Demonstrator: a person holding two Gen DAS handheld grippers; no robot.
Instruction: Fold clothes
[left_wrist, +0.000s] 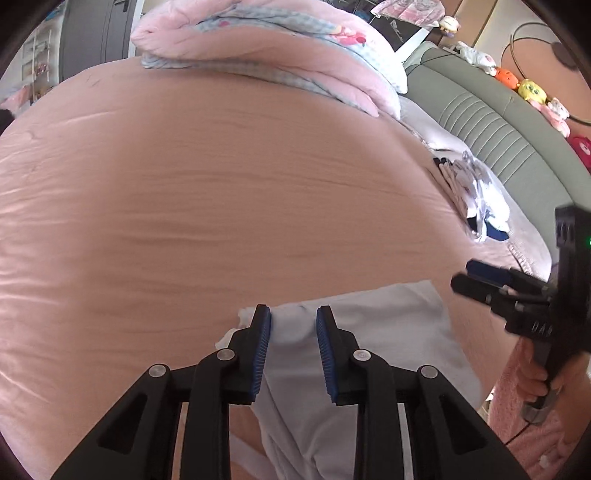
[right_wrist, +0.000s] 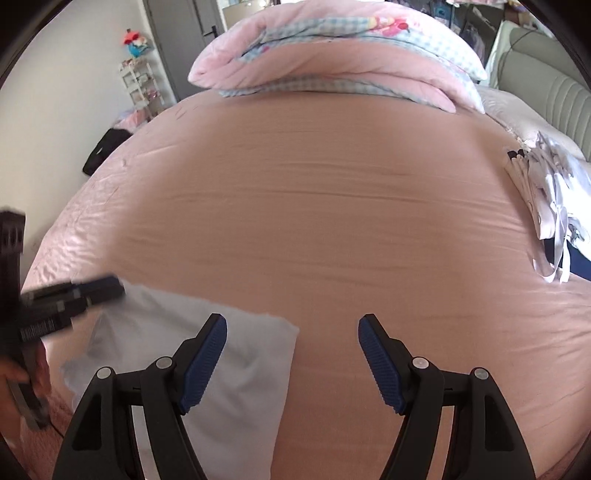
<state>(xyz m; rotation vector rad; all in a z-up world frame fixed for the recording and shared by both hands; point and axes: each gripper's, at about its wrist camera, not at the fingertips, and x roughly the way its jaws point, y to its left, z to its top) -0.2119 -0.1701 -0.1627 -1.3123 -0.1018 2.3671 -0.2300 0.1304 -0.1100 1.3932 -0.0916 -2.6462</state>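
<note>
A pale blue-white garment (left_wrist: 369, 339) lies at the near edge of the pink bed (left_wrist: 221, 184); it also shows in the right wrist view (right_wrist: 240, 369). My left gripper (left_wrist: 293, 321) is open, its two fingers straddling the garment's upper left part, cloth between the pads. My right gripper (right_wrist: 291, 332) is wide open and empty over the garment's right edge and the bare sheet (right_wrist: 332, 221). The right gripper shows at the right of the left wrist view (left_wrist: 480, 280); the left gripper shows blurred at the left of the right wrist view (right_wrist: 92, 291).
A folded pink and blue-checked quilt (left_wrist: 266, 55) lies at the far end of the bed. A pile of white and navy clothes (left_wrist: 476, 195) lies at the right by the grey headboard (left_wrist: 498, 122); the pile also shows in the right wrist view (right_wrist: 554, 206). Plush toys (left_wrist: 532, 90) line the headboard.
</note>
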